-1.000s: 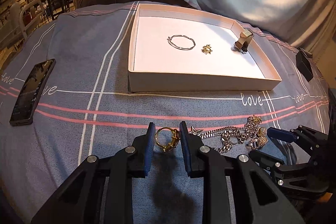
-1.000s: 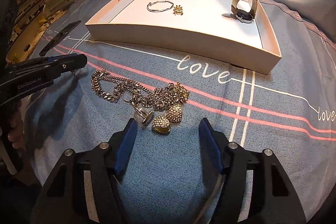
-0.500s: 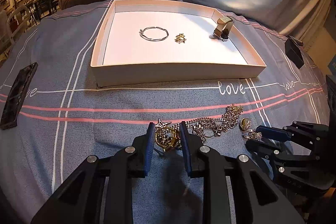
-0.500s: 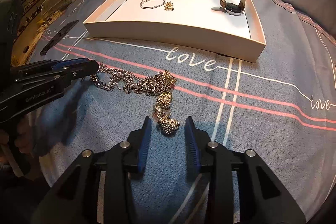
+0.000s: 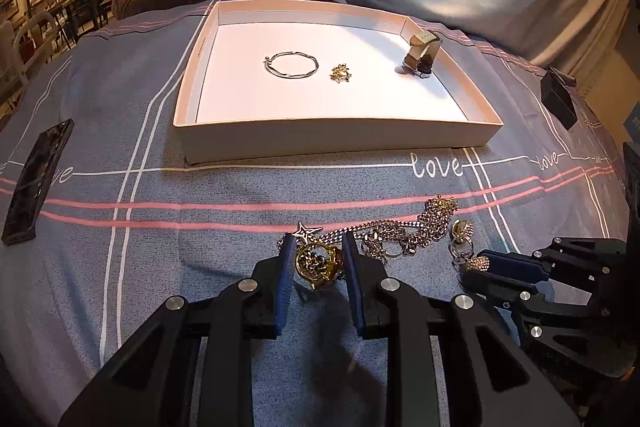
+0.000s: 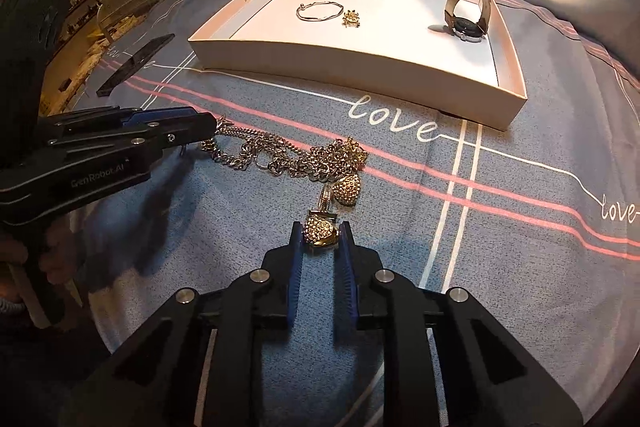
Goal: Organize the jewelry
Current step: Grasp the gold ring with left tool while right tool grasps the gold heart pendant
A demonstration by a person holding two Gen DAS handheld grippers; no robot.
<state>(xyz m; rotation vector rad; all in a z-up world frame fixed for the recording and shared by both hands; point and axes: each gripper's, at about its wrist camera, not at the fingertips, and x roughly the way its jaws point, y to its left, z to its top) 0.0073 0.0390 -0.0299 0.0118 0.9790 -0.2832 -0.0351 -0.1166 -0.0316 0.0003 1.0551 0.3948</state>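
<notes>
My left gripper (image 5: 318,263) is shut on a gold ring (image 5: 318,262), just above the bedspread. My right gripper (image 6: 320,237) is shut on a rhinestone heart earring (image 6: 319,231); it also shows in the left wrist view (image 5: 474,263). A tangle of chains (image 6: 288,159) with a second heart pendant (image 6: 347,189) lies between the grippers. The white tray (image 5: 340,143) beyond holds a silver bangle (image 5: 292,65), a gold brooch (image 5: 341,72) and a watch (image 5: 422,53).
A black phone (image 5: 36,179) lies on the bedspread at far left. A small black box (image 5: 558,103) sits at the right past the tray. A grey curtain hangs behind the tray.
My right gripper has closed from wide open onto the heart earring. My left gripper has stayed shut on the ring and shifted right toward the chains.
</notes>
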